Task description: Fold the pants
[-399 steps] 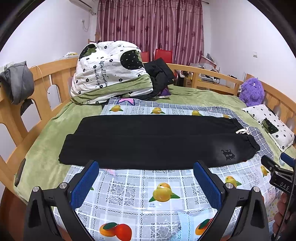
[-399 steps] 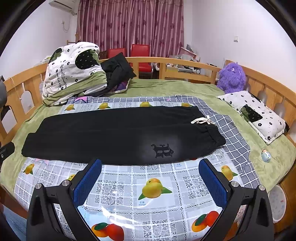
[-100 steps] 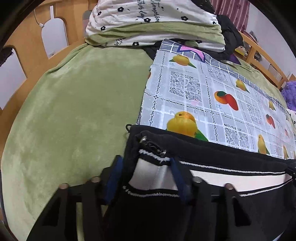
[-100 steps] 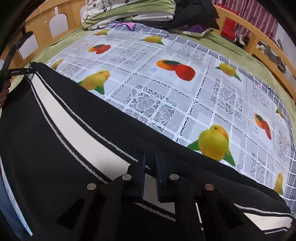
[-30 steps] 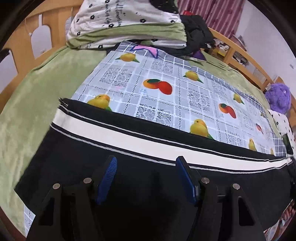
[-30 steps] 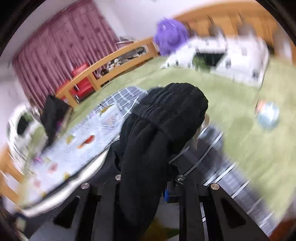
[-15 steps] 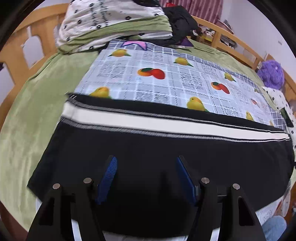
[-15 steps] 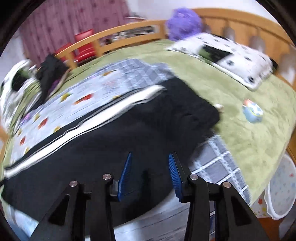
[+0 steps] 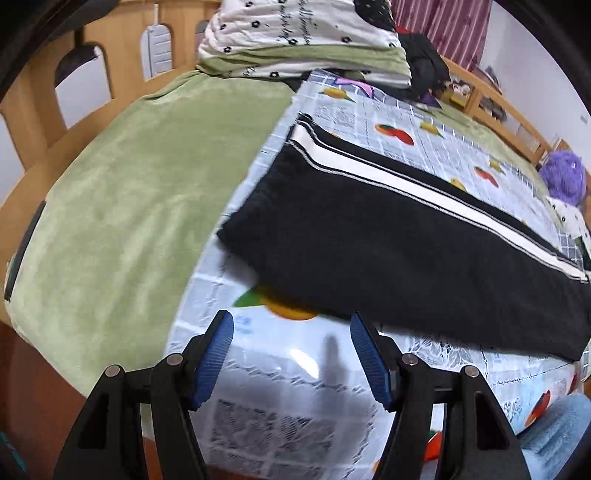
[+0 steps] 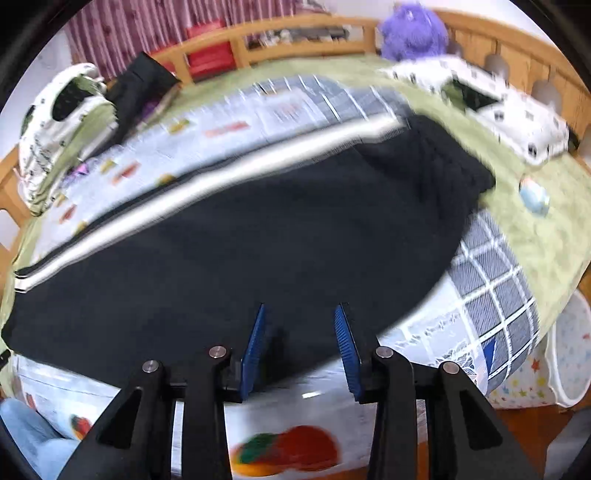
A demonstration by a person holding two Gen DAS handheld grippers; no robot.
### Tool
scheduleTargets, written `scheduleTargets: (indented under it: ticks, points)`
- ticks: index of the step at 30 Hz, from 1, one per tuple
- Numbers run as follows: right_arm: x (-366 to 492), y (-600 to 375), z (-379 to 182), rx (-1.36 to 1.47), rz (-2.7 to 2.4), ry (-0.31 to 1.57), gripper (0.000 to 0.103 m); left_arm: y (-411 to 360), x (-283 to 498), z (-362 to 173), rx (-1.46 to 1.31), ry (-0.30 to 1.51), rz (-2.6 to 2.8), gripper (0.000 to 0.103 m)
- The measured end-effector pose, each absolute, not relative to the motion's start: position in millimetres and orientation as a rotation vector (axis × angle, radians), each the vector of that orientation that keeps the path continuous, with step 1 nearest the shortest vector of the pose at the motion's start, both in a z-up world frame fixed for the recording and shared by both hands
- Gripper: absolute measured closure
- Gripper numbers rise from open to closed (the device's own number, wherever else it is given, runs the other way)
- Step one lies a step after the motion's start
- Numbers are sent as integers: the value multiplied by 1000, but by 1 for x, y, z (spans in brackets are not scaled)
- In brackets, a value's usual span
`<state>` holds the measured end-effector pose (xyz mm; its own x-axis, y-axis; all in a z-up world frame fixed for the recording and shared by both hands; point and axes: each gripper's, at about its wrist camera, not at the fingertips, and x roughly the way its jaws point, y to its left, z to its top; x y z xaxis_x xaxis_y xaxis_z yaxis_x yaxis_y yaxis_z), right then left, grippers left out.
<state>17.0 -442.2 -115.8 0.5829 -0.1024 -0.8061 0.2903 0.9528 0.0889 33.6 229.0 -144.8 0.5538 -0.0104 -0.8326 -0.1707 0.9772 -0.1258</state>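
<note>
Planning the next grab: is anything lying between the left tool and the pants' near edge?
Nothing visible: only bare fruit-print sheet lies between the open left tool and the black pants.

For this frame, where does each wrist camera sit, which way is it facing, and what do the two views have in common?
Left wrist: sits behind the left gripper, low at the bed's near edge by the pants' cuff end, facing across the fruit-print sheet toward the folded quilt; its open blue-padded fingers show.
Right wrist: sits behind the right gripper, near the waistband end, facing the pants and purple plush; its open fingers show, motion-blurred.
Shared: pants lying released with the white stripe along the far edge, sheet, quilt, plush.
</note>
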Motion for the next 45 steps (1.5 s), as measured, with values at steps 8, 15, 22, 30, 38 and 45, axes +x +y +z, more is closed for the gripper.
scheduleTargets:
  ticks: [8, 15, 22, 30, 38, 45]
  points:
    - [52, -340, -58, 247, -104, 811, 59, 256, 57, -144, -288, 975, 110, 39]
    - [95, -266, -69, 343, 5, 808, 58, 280, 84, -167, -398, 962, 111, 92]
    - [104, -250, -107, 324, 24, 856, 59, 281, 79, -170, -359, 966, 96, 78]
    - [100, -262, -115, 358, 5, 859, 59, 265, 97, -111, -233, 843, 71, 49]
    - [103, -255, -121, 306, -13, 887, 59, 227, 194, -131, -159, 910, 14, 49]
    - [109, -247, -127, 259, -26, 919, 59, 226, 247, -165, -95, 936, 87, 90]
